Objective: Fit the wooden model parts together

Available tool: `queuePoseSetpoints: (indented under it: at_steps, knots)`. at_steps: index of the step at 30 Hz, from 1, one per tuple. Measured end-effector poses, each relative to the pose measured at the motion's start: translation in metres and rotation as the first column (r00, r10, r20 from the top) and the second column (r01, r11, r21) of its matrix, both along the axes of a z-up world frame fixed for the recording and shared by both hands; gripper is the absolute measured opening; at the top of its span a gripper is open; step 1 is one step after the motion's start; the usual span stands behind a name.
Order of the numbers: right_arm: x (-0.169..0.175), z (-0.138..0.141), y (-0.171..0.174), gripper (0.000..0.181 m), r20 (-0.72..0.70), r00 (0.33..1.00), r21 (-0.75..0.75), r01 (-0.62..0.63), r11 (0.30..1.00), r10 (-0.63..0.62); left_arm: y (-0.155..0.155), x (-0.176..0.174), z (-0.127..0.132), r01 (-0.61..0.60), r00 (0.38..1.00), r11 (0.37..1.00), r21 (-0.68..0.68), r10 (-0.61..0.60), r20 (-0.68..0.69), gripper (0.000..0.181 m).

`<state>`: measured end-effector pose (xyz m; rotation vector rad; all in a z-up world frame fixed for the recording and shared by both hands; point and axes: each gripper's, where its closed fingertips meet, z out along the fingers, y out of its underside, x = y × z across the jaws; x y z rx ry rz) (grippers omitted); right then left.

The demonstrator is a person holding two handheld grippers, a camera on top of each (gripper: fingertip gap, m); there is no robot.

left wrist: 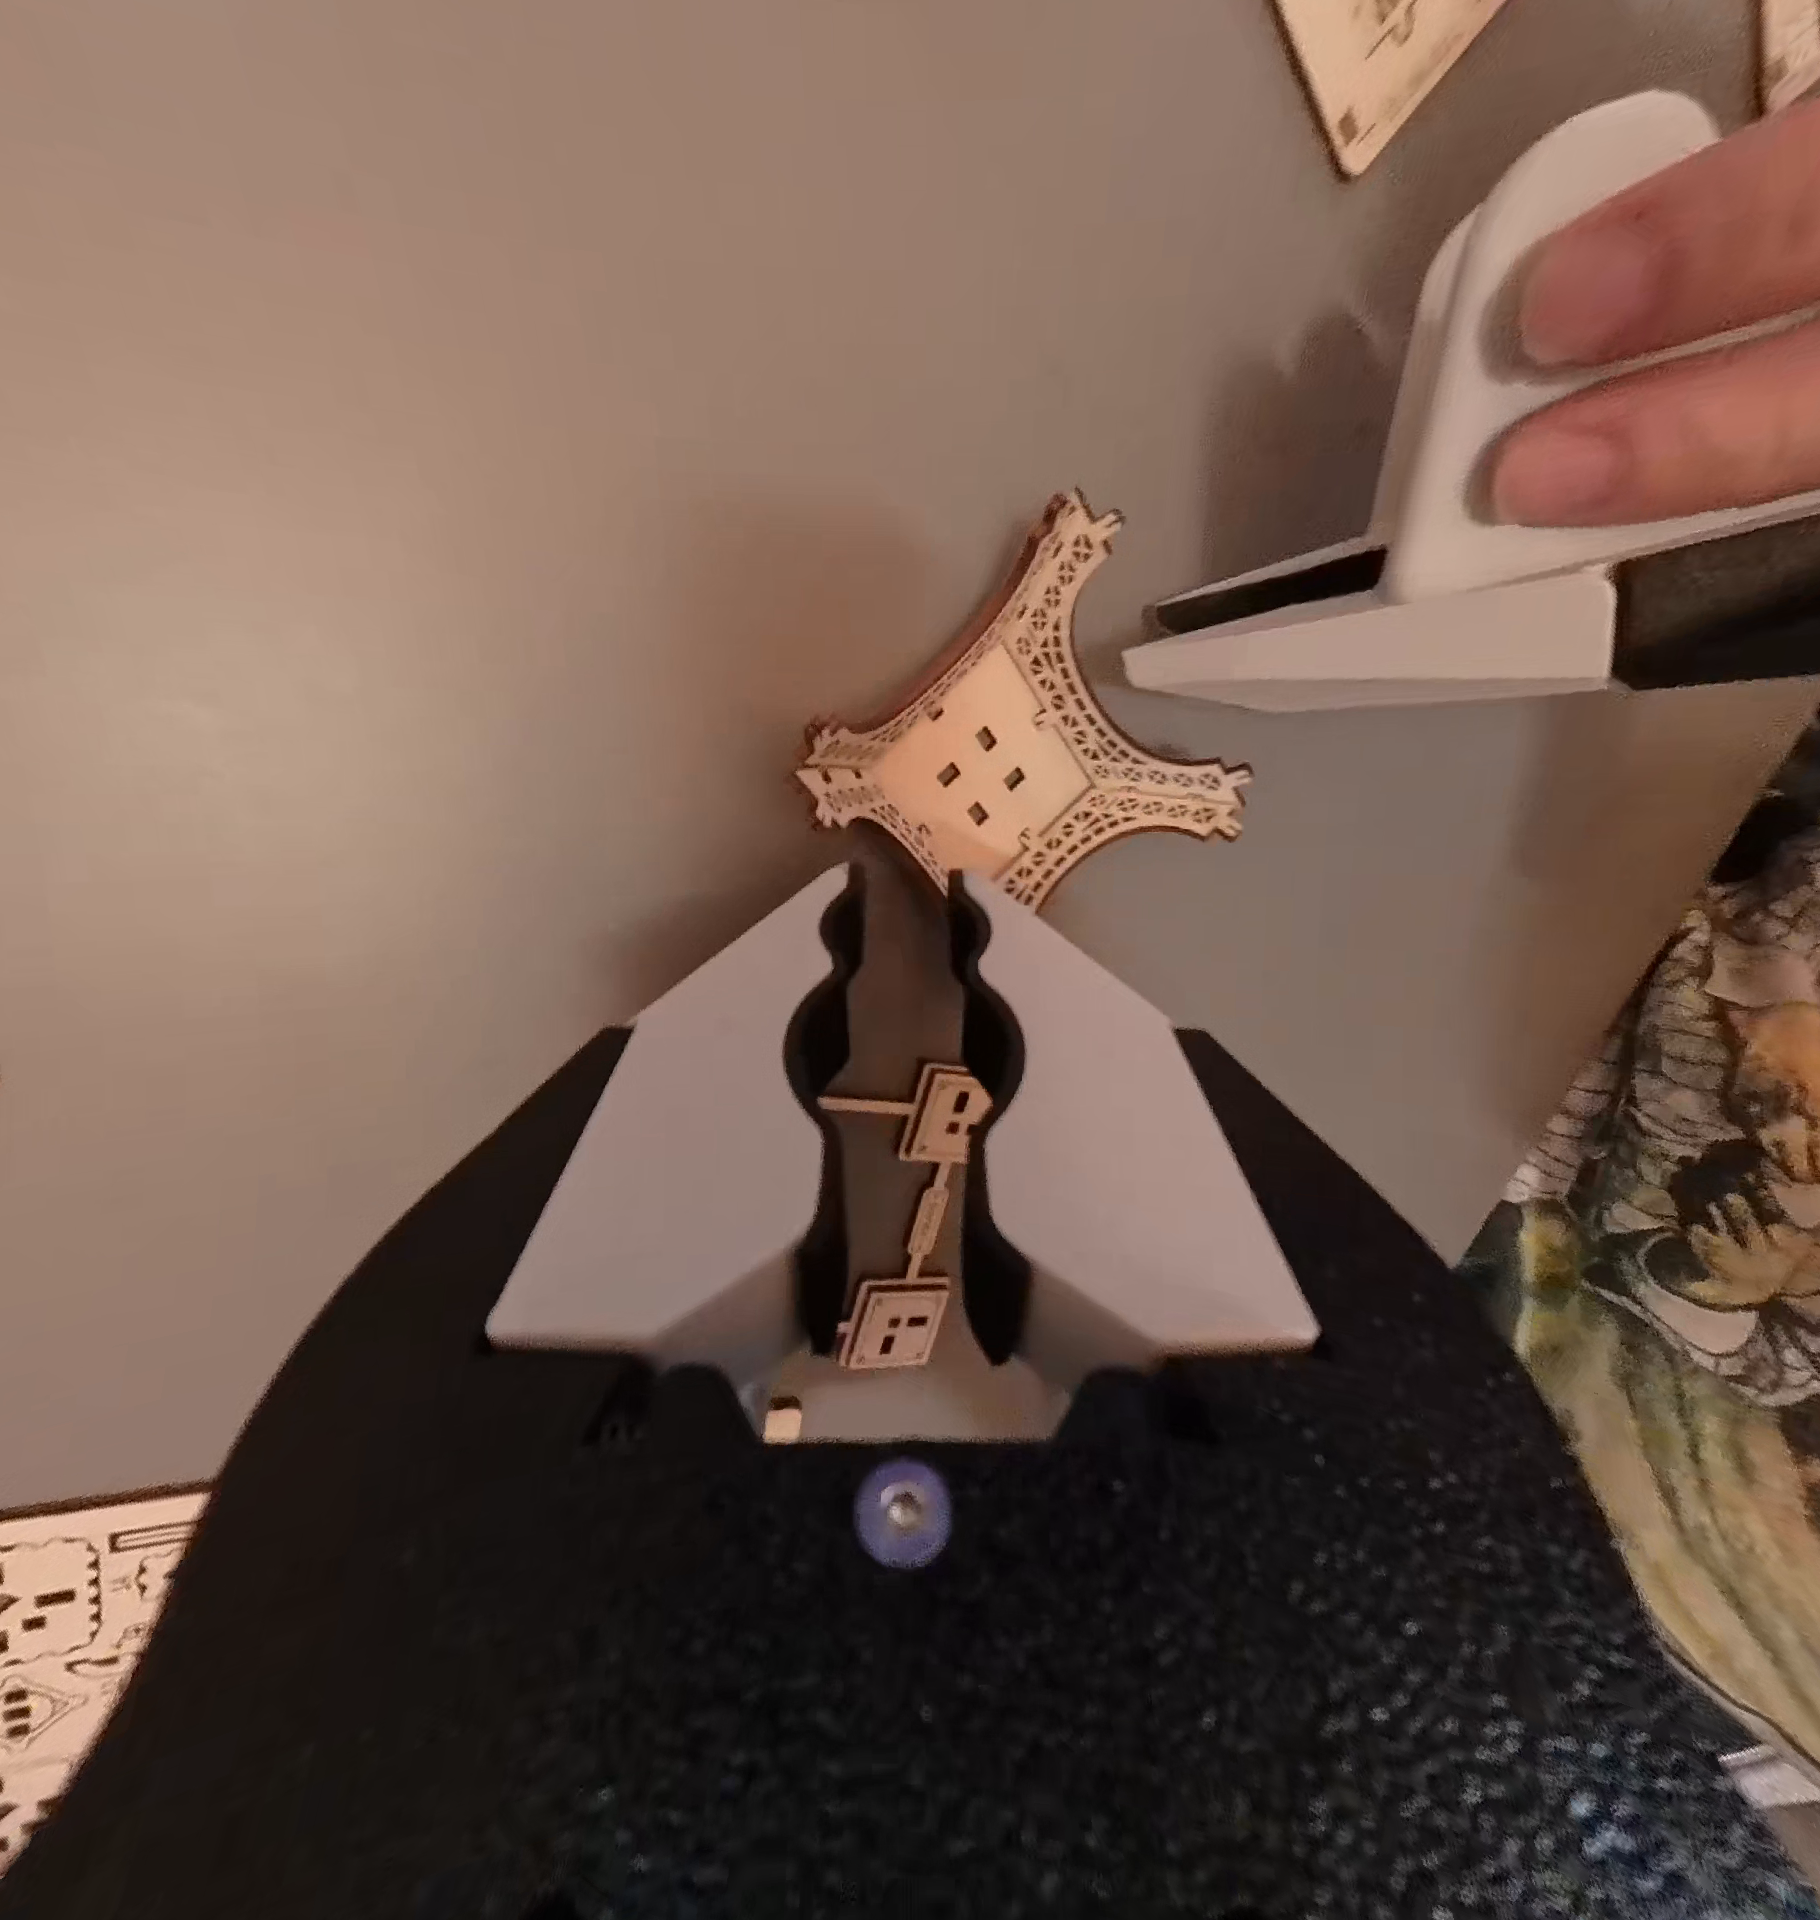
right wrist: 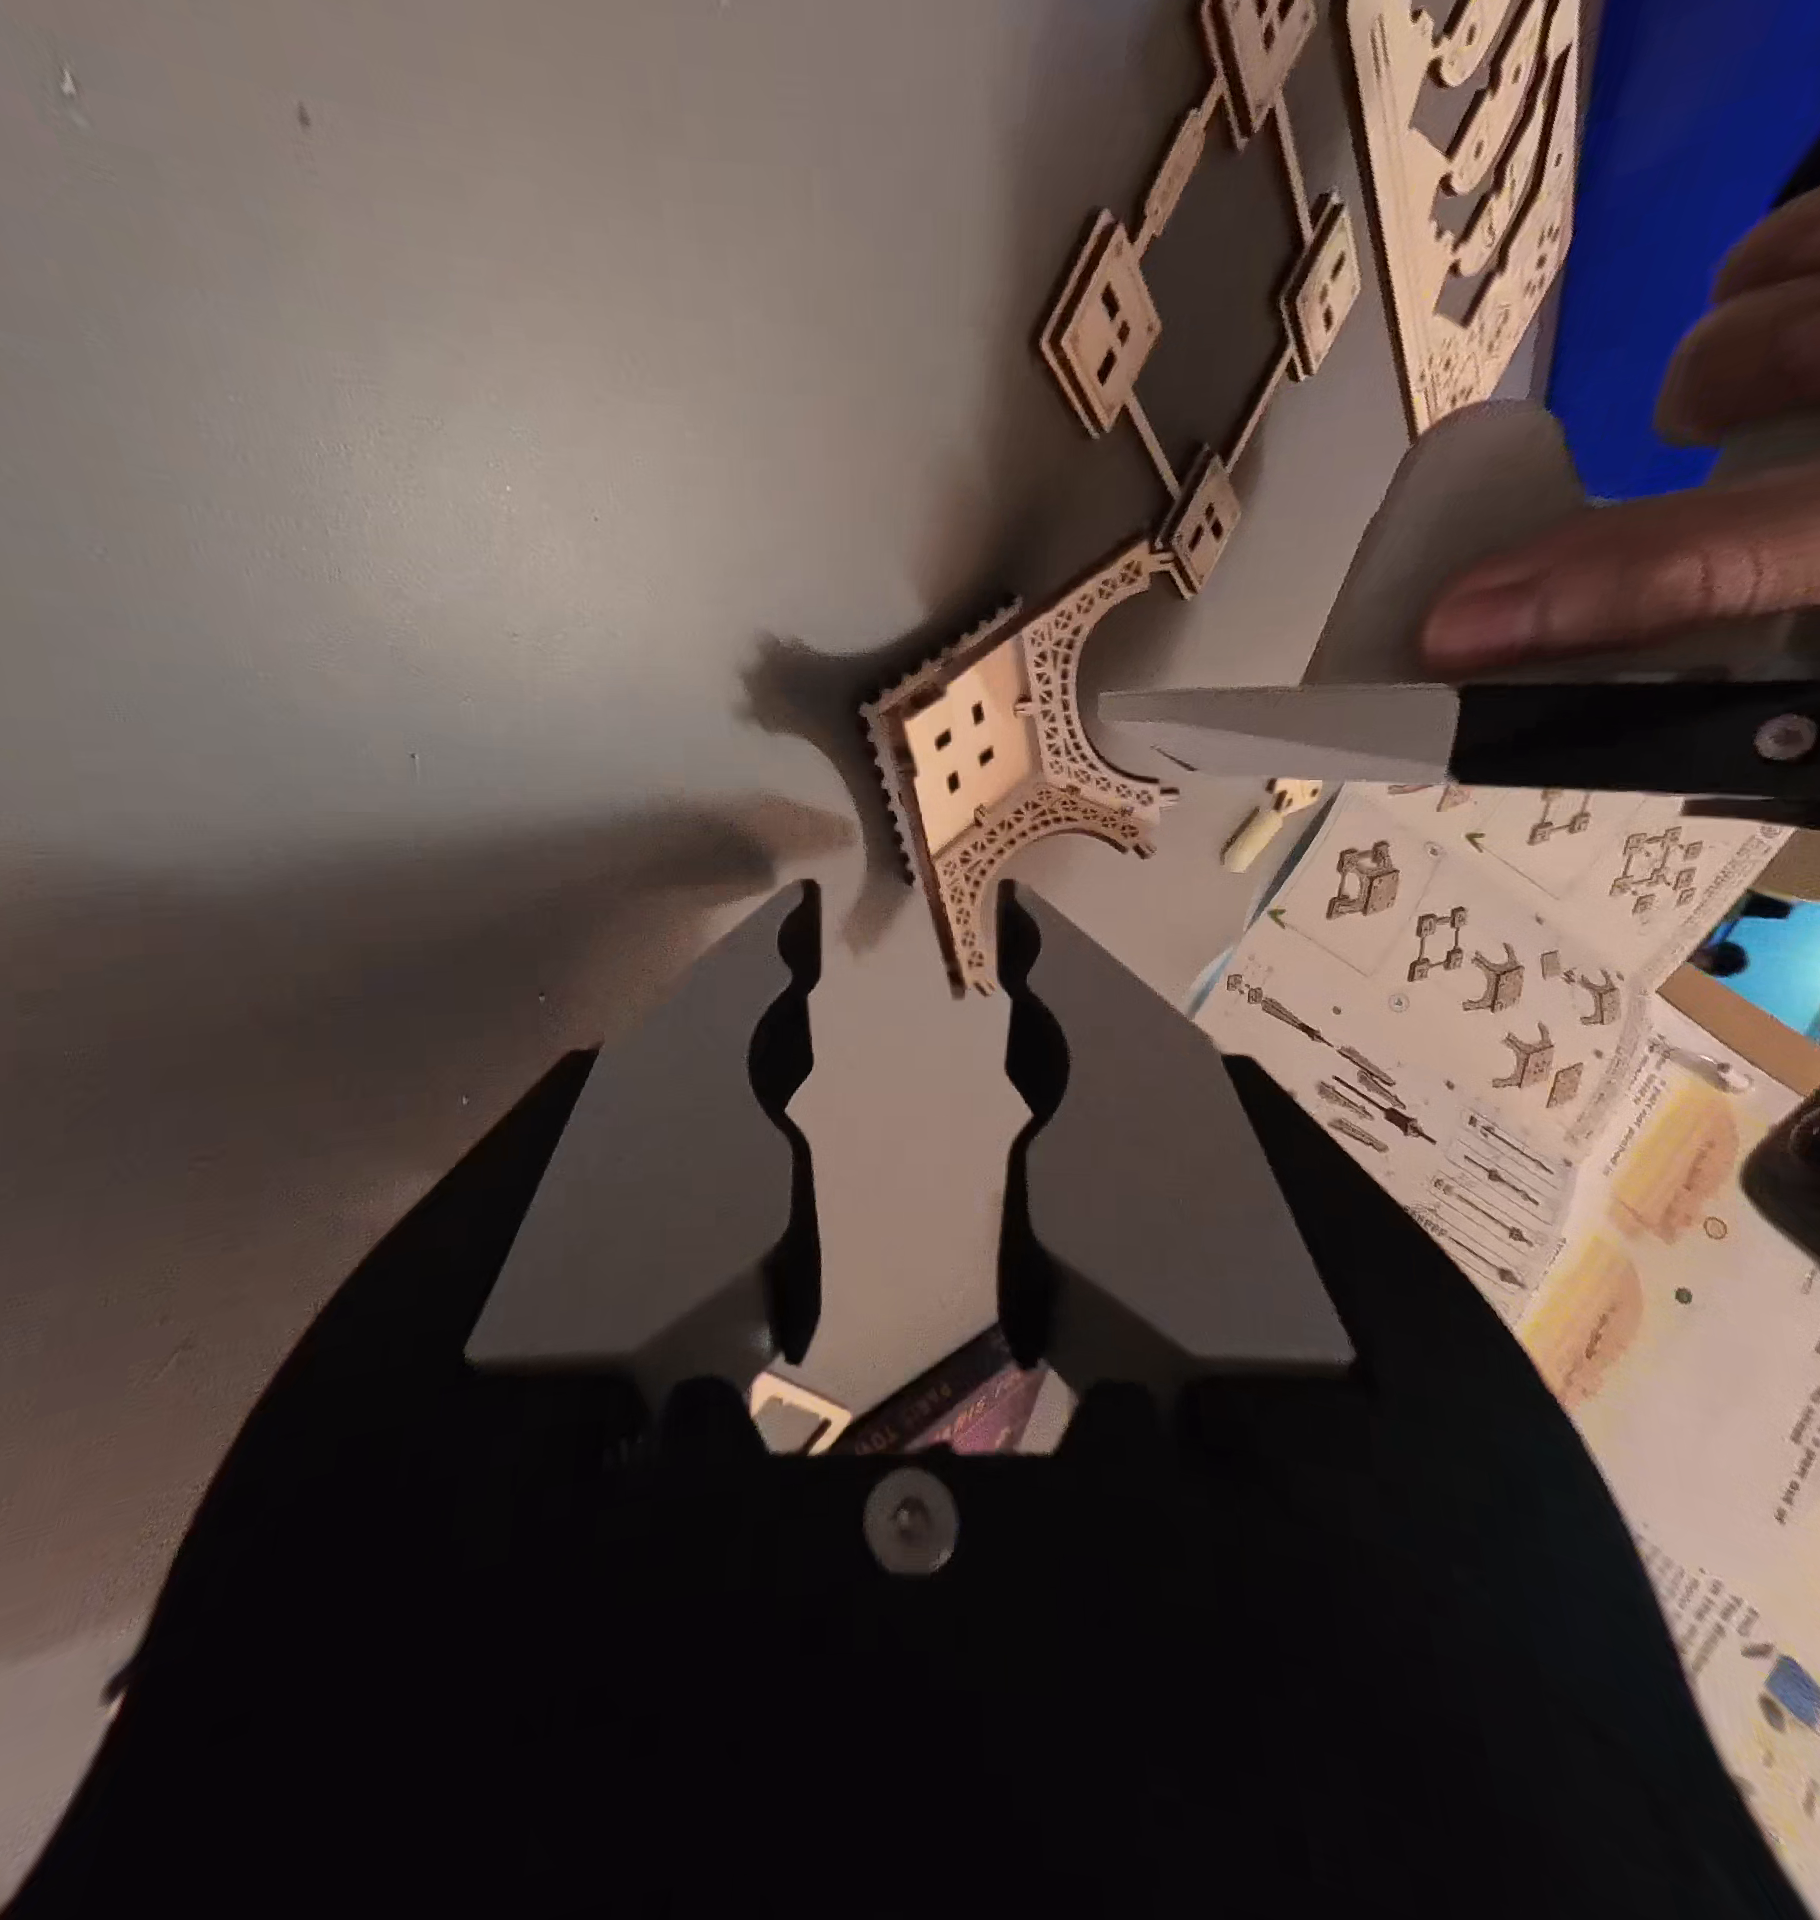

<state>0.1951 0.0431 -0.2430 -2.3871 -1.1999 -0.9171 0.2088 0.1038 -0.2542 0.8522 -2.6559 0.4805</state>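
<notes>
A pale wooden tower base [left wrist: 989,774] with four lattice arch legs and a four-hole platform hangs tilted above the grey table [left wrist: 366,520]. My left gripper [left wrist: 906,862] has its jaws nearly closed on the base's lower edge, beside one leg. It enters the right wrist view from the right [right wrist: 1103,717], tip in an arch of the base [right wrist: 979,748]. My right gripper [right wrist: 906,894] is open and empty, one leg lying just inside its right fingertip. It shows edge-on in the left wrist view [left wrist: 1145,644]. A wooden frame of linked square pads [right wrist: 1197,312] lies on the table.
A printed instruction sheet [right wrist: 1508,1091] lies at the right. Punched wooden part sheets lie at the top right [right wrist: 1467,208] and at the left view's lower left [left wrist: 23,1683]. A patterned cloth [left wrist: 1664,1195] is at the right. A person's fingers [left wrist: 1664,312] hold each gripper.
</notes>
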Motion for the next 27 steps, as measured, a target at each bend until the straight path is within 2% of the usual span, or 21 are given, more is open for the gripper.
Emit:
queuePoseSetpoints:
  at_steps: [7,8,9,13,15,18,27]
  knots:
    - [0.006,-0.017,0.016,0.015,-0.034,0.999,0.023,-0.002,1.0,0.003,-0.004,-0.004,-0.01,0.096,0.995,0.995,0.03,-0.096,0.02,0.004]
    - [0.004,-0.019,0.018,0.003,-0.058,0.998,0.024,-0.007,1.0,0.008,-0.005,-0.004,-0.01,0.115,0.993,0.993,0.03,-0.116,0.023,0.004]
    - [0.002,-0.019,0.019,0.002,-0.086,0.996,0.029,-0.018,0.999,0.02,-0.005,-0.003,-0.01,0.135,0.99,0.99,0.032,-0.136,0.028,0.004]
    - [0.0,-0.021,0.024,0.002,-0.081,0.996,0.022,-0.037,0.999,0.039,-0.005,-0.002,-0.011,0.187,0.982,0.982,0.04,-0.188,0.033,0.004]
    - [-0.001,-0.021,0.029,0.012,-0.072,0.997,0.041,-0.033,0.999,0.036,-0.005,-0.002,-0.011,0.2,0.979,0.979,0.041,-0.202,0.038,0.003]
    - [-0.006,-0.024,0.029,0.004,-0.076,0.996,-0.003,-0.043,0.999,0.043,-0.005,-0.003,-0.011,0.215,0.975,0.975,0.051,-0.217,0.044,0.002]
    - [-0.008,-0.023,0.031,0.001,-0.098,0.995,-0.031,-0.018,0.999,0.015,-0.005,-0.002,-0.006,0.208,0.978,0.975,0.078,-0.208,-0.015,0.002]
